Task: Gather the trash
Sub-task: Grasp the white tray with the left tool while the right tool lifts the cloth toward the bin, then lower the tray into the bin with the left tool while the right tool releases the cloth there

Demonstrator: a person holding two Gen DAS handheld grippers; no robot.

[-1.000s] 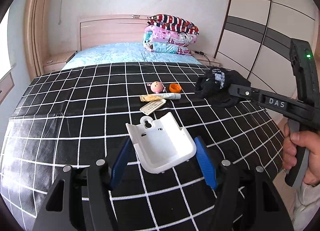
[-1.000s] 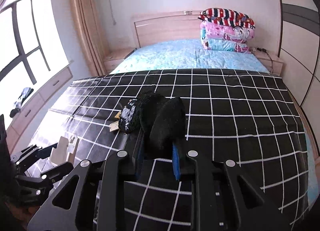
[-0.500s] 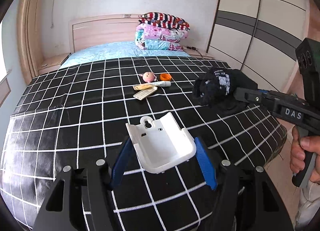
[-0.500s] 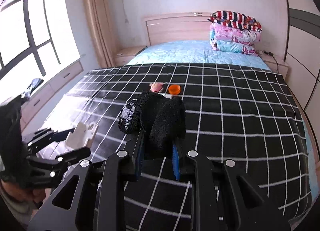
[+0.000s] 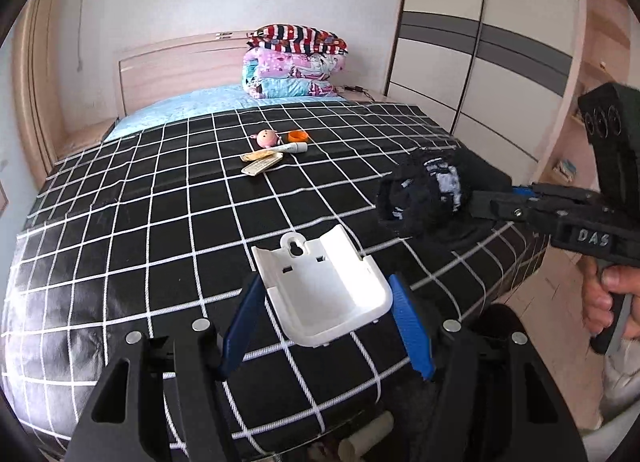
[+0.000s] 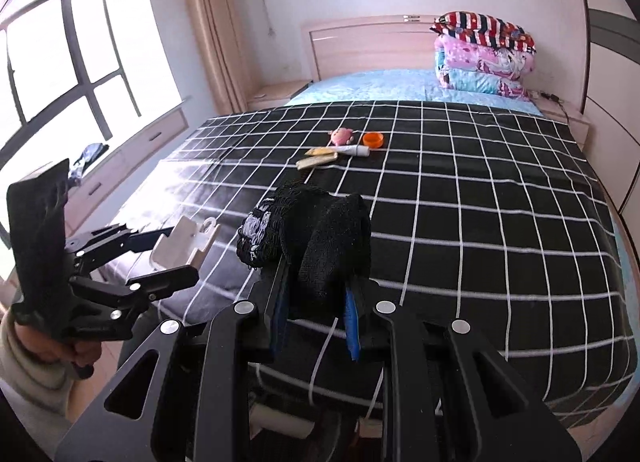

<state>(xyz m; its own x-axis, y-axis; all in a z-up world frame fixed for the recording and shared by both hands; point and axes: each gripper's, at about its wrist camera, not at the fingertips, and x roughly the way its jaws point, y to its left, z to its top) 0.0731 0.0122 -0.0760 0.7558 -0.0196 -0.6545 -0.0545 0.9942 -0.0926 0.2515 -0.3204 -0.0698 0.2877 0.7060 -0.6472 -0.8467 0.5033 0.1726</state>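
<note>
You see a smooth, glossy white plastic holder [image 5: 320, 294], a rough knitted black cloth bundle [image 6: 308, 238], and a checked woven bedspread [image 5: 160, 221].

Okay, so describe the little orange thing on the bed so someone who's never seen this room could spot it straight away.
Start at the bed's black blanket with its white grid. Near its middle lies a small cluster: a pink round toy, a white tube and flat yellowish packets. The small orange cap sits at the cluster's right end, beside the toy; it is the only orange, open ring-shaped piece there.

White plastic holder [image 5: 324, 294] and black, perhaps knitted, cloth [image 6: 316, 238], both held aloft.
</note>
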